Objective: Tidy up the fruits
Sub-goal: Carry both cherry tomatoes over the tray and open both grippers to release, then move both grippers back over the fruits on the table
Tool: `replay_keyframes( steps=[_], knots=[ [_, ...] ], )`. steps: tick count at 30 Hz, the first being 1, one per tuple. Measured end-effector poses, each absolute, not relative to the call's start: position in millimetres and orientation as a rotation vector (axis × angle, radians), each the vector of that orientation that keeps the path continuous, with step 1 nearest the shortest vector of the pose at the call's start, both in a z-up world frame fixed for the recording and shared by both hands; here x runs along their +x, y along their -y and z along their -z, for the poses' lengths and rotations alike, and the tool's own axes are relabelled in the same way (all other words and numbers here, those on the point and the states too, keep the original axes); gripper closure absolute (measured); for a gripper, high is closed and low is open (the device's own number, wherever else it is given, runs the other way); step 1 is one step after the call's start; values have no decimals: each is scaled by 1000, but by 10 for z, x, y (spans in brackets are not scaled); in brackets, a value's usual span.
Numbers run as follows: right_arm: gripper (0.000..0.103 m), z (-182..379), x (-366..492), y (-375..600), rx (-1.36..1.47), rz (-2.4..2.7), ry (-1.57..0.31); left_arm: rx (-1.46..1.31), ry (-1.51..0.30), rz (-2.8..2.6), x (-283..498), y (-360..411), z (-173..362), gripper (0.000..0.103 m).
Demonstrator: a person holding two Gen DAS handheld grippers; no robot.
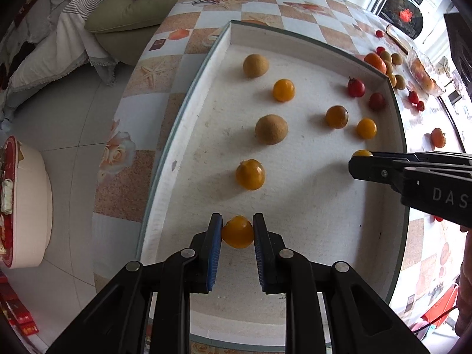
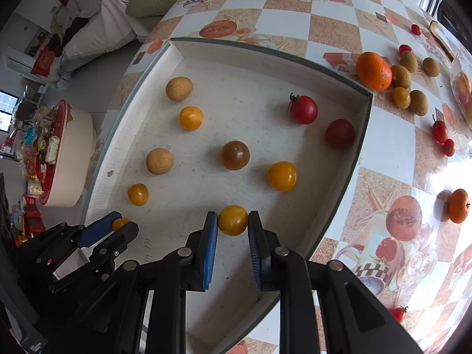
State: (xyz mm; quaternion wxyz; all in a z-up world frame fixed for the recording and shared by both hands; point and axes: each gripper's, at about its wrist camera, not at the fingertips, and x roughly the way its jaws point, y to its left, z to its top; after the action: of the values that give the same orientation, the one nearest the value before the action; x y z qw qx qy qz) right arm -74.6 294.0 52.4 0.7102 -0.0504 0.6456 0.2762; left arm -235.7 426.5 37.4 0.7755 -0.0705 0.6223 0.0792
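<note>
A white tray on the checkered table holds several fruits: yellow tomatoes, two tan round fruits and two red tomatoes. My left gripper is shut on a yellow tomato at the tray's near edge; it also shows in the right wrist view. My right gripper is shut on another yellow tomato low over the tray floor; it shows in the left wrist view.
Outside the tray on the table lie loose fruits: an orange, several tan fruits, small red tomatoes and another orange. A green cushion and a round white stool stand on the floor at the left.
</note>
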Motion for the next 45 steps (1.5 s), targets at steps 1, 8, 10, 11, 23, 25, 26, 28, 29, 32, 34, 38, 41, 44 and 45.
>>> replay_keyframes(
  steps=[1,8,10,11,23,25,26,28,29,32,34,38,41,44,45],
  knots=[
    [81,-505,-744,-2945,-113,-609,-1436,-145,-1348,-170,-2350,-4249,-364,80],
    [80,-436,-751,-2971,-136,-605,-1441,-112,-1344,-184,-2288,-4168,-341,80],
    [80,-436,-751,-2972,-137,-608,-1442,-107,-1344,-185,-2280,-4153,-341,80],
    [80,-436,-748,-2974,-135,-610,-1443,-104,-1345,-184,-2277,-4151,-344,80],
    [40,-573,-728,-2869,-69,-622,-1424,-61,-1297,-175,-2251,-4125,-486,20],
    [38,-627,-722,-2825,-48,-622,-1413,-39,-1318,-175,-2225,-4086,-472,20],
    [37,-653,-717,-2801,-39,-619,-1408,-35,-1324,-175,-2223,-4063,-470,20],
    [30,-716,-699,-2717,-19,-614,-1396,-28,-1331,-170,-2197,-4024,-484,20],
    [29,-750,-691,-2672,-10,-608,-1387,-26,-1329,-169,-2189,-4018,-507,20],
    [28,-852,-659,-2483,18,-577,-1356,-8,-1310,-157,-2106,-3915,-601,20],
    [28,-907,-649,-2296,38,-542,-1341,4,-1295,-141,-2071,-3865,-654,20],
    [28,-942,-640,-1881,65,-449,-1330,32,-1261,-89,-1854,-3661,-791,20],
    [28,-921,-690,-1544,78,-367,-1328,53,-1239,-40,-1678,-3442,-871,20],
    [28,-859,-760,-1265,90,-302,-1336,62,-1221,17,-1508,-3139,-942,20],
    [28,-824,-785,-1181,98,-285,-1344,62,-1217,32,-1451,-3067,-945,20]
  ],
)
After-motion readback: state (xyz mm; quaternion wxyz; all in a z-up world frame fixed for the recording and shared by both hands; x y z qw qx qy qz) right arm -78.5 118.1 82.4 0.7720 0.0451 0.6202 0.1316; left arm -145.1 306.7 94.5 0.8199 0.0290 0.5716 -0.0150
